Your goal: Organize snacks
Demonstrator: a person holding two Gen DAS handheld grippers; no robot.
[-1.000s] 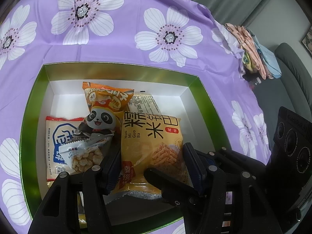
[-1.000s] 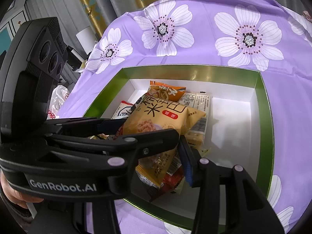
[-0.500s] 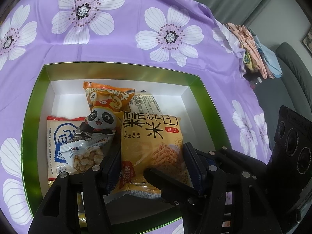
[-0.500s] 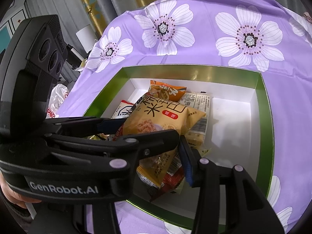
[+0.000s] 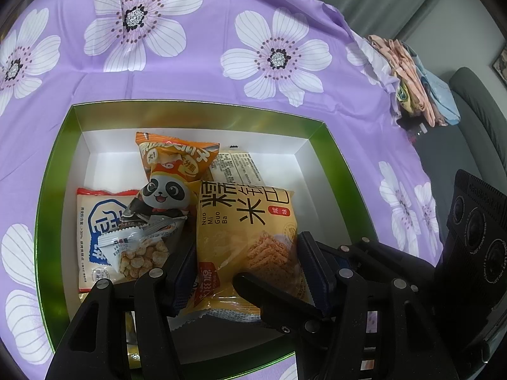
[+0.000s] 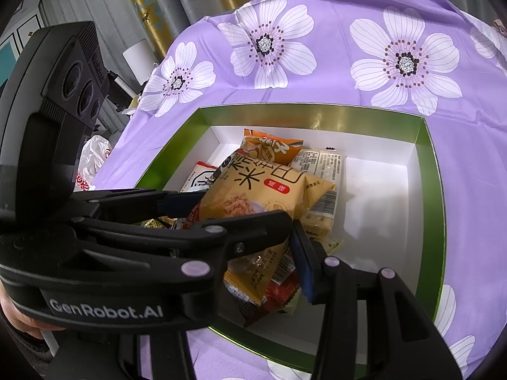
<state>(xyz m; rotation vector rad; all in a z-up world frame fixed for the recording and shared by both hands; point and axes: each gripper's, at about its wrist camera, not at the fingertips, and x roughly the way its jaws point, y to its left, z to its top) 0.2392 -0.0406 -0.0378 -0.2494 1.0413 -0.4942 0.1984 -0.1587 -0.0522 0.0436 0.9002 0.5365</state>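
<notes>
Gripping the yellow rice-cracker bag [image 5: 245, 240] low in its frame, the left gripper [image 5: 245, 264] holds it inside the green box [image 5: 50, 190]. Right view: right gripper [image 6: 272, 247] pinches the bag's lower corner mid-frame. Probably placing; next, release.

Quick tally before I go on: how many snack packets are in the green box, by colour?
yellow bag: 1
orange packet: 1
panda packet: 1
white-and-blue packet: 1
clear packet of puffs: 1
cream bar wrapper: 1
red packet: 1
Total: 7 in view; others may be hidden underneath.
</notes>
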